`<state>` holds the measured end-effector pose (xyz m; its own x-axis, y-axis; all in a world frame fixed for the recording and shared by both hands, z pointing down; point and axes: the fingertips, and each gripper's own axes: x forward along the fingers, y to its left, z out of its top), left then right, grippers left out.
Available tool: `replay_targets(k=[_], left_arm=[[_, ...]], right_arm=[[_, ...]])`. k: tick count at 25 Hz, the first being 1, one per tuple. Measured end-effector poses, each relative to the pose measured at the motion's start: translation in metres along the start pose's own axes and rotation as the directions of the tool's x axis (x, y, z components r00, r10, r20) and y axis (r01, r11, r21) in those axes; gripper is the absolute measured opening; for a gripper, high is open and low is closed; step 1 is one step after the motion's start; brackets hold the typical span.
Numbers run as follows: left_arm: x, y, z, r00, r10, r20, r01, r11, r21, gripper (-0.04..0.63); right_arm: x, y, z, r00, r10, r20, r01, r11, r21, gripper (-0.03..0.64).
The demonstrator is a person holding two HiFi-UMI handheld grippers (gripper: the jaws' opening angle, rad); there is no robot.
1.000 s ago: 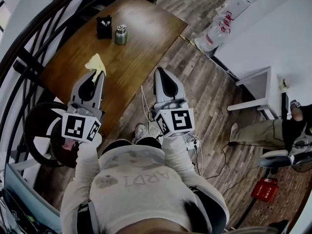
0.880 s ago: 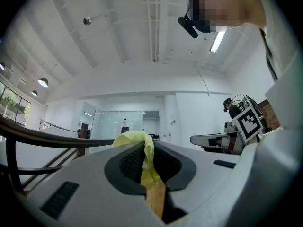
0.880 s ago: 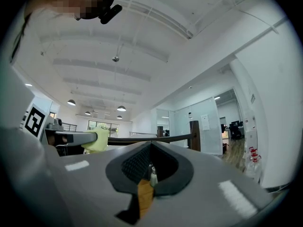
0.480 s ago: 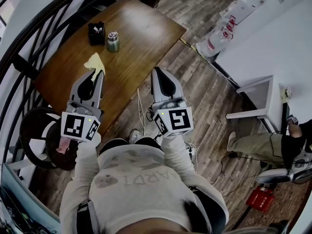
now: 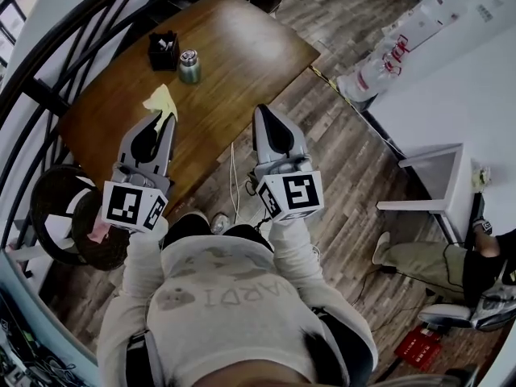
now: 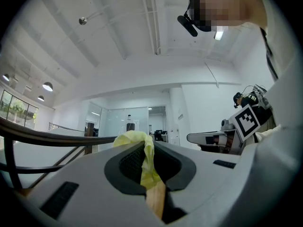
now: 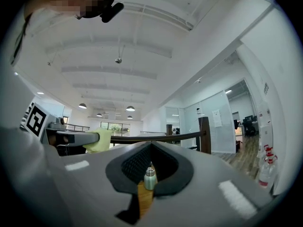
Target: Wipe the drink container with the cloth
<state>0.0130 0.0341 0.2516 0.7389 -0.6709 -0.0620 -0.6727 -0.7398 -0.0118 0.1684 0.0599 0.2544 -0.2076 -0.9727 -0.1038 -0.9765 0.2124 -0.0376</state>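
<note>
— So, starting at the left: what stands beside the bench (image 5: 242, 47)?
— A dark curved railing (image 5: 40, 97) sweeps round its left side. A round dark woven seat (image 5: 48, 204) is on the floor below it; I cannot tell its exact kind.
— And the left tool (image 5: 165, 119)?
— Its jaws pinch the yellow cloth (image 5: 160, 101). In the left gripper view the cloth runs down between the pads and bunches out past the tips. From the head view that bunch hangs over the near part of the wooden bench.
— Where is the drink container (image 5: 189, 66)?
— Upright on the far part of the bench, with a green body and a silvery cap. It stands just beside a black holder box (image 5: 164, 49), on that box's right. It is well apart from both tools and from the cloth.
— The right tool (image 5: 266, 113)?
— Pressed together, gripping nothing. Its tip sits about at the bench's near edge, beside the plank floor (image 5: 347, 160). In the right gripper view the container shows far off through the slot behind the closed tips. The left tool with its cloth shows at that view's left.
— Further right?
— A white cable (image 5: 233, 172) trails on the floor near the right tool. Clear water jugs (image 5: 379, 51) with red labels stand against a white wall. Beyond them are a white table (image 5: 439, 176) and, at the right edge, a seated person's leg (image 5: 419, 256).
</note>
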Motion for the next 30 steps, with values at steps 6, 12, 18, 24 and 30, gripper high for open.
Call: replay_targets(k=[6, 12, 18, 24, 30], left_arm=[[0.011, 0.007, -0.009, 0.999, 0.021, -0.03, -0.021, 1.0, -0.001, 0.029], [0.034, 0.026, -0.032, 0.997, 0.044, -0.069, -0.045, 0.999, -0.017, 0.029], [0.068, 0.055, -0.049, 0.992, 0.069, -0.104, -0.072, 0.997, -0.025, 0.028], [0.09, 0.085, -0.073, 0.985, 0.101, -0.138, -0.108, 0.993, -0.045, 0.025], [0.114, 0.113, -0.1, 0.975, 0.11, -0.192, -0.124, 0.99, -0.063, 0.023]], right_arm=[[0.018, 0.002, -0.01, 0.998, 0.058, -0.029, -0.058, 0.998, 0.005, 0.011], [0.045, 0.001, -0.027, 0.991, 0.11, -0.071, -0.111, 0.994, -0.003, 0.011], [0.092, -0.013, -0.037, 0.985, 0.144, -0.097, -0.143, 0.99, 0.016, 0.011], [0.137, -0.024, -0.062, 0.976, 0.171, -0.135, -0.167, 0.985, 0.045, 0.011], [0.183, -0.029, -0.091, 0.96, 0.208, -0.19, -0.198, 0.978, 0.073, 0.011]])
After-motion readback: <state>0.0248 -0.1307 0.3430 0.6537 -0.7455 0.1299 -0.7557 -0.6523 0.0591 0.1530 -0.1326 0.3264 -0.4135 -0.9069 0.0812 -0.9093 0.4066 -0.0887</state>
